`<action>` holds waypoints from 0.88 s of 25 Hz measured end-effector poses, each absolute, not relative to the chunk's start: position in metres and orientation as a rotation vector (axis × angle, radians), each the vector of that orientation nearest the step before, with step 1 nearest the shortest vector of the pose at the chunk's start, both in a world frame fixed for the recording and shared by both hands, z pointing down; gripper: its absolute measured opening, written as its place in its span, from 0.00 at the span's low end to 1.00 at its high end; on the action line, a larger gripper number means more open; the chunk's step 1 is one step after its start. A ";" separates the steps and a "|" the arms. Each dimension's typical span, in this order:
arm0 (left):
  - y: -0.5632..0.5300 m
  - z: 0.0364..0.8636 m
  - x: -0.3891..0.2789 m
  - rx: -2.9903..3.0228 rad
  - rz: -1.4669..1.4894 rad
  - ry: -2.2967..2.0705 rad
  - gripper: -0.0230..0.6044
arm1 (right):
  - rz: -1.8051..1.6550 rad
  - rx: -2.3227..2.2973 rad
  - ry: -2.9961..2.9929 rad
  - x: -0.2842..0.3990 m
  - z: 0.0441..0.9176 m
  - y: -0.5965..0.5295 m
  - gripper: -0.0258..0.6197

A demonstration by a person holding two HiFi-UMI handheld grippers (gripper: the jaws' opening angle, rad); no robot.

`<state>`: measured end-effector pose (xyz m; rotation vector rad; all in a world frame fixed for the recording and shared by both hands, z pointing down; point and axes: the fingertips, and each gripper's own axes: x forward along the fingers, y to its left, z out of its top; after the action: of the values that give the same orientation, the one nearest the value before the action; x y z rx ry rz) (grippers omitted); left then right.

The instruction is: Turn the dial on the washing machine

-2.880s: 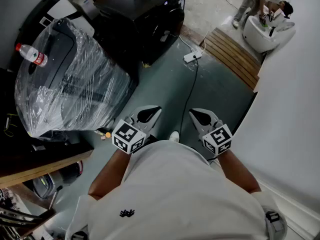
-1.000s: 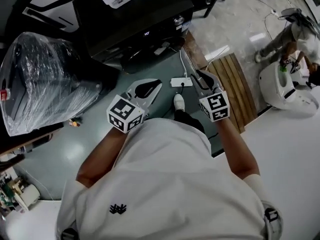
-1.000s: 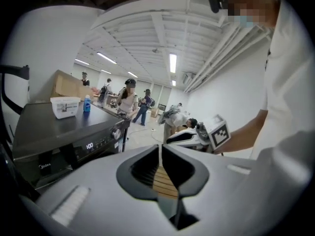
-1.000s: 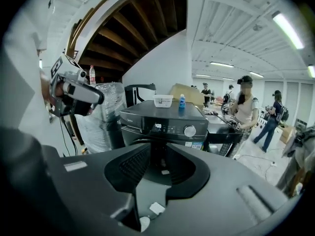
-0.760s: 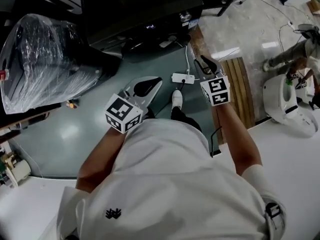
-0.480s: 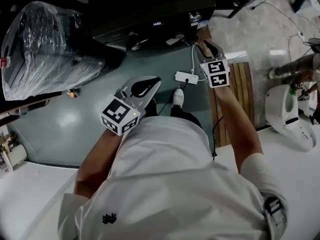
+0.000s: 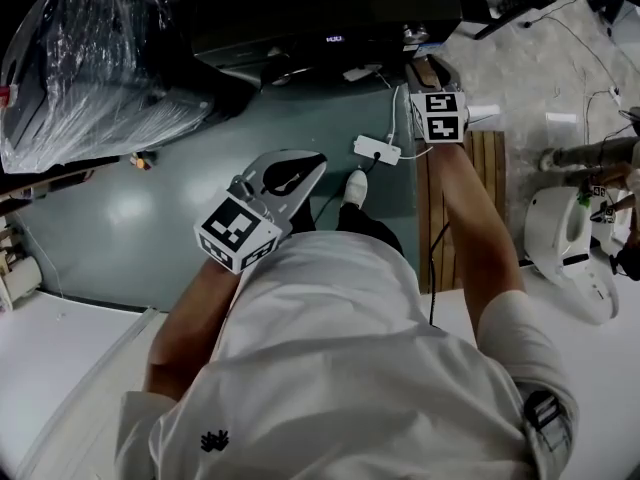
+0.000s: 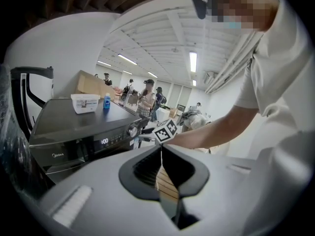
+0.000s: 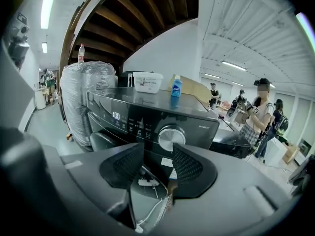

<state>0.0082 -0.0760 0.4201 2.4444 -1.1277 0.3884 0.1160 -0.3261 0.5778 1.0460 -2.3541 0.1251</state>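
Observation:
The black washing machine [image 7: 330, 3] stands along the top of the head view. Its silver dial [image 9: 172, 136] sits on the front panel to the right of the lit display [image 9: 116, 115]. My right gripper [image 9: 157, 154] is held out just short of the dial [image 7: 413, 34]. Its jaws are opening with nothing between them, and the dial shows just above the gap. My left gripper [image 8: 161, 154] hangs back near the body [image 7: 290, 173], shut and empty. In the left gripper view the dial [image 8: 132, 130] shows beside the right gripper's marker cube [image 8: 166, 130].
A plastic-wrapped appliance [image 7: 90, 58] stands left of the machine. A white power strip [image 7: 376, 150] with its cable lies on the green floor by a shoe [image 7: 352, 188]. Wooden slats [image 7: 460, 208] run on the right. A white box [image 9: 147, 81] and a blue bottle [image 9: 176, 87] sit on the machine. People stand behind.
My right gripper has reached forward from near the body up to the machine's dial, and its jaws have parted. The left gripper has stayed low and shut.

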 end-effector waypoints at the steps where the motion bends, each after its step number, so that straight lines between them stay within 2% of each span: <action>1: -0.076 0.422 0.008 2.441 0.390 -1.124 0.13 | 0.125 1.048 -2.347 0.115 0.580 -0.330 0.30; 5: -0.077 0.426 0.009 2.434 0.390 -1.106 0.13 | 0.129 1.076 -2.320 0.109 0.588 -0.344 0.38; 11: -0.082 0.427 0.009 2.432 0.401 -1.111 0.13 | 0.105 1.089 -2.308 0.104 0.591 -0.365 0.42; 22: -0.086 0.427 0.003 2.411 0.402 -1.132 0.13 | 0.055 1.073 -2.271 0.093 0.598 -0.386 0.44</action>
<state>0.0031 -0.0863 0.4273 2.4112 -1.1324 0.4018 0.0933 -0.3863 0.5980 1.0728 -2.2712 0.0547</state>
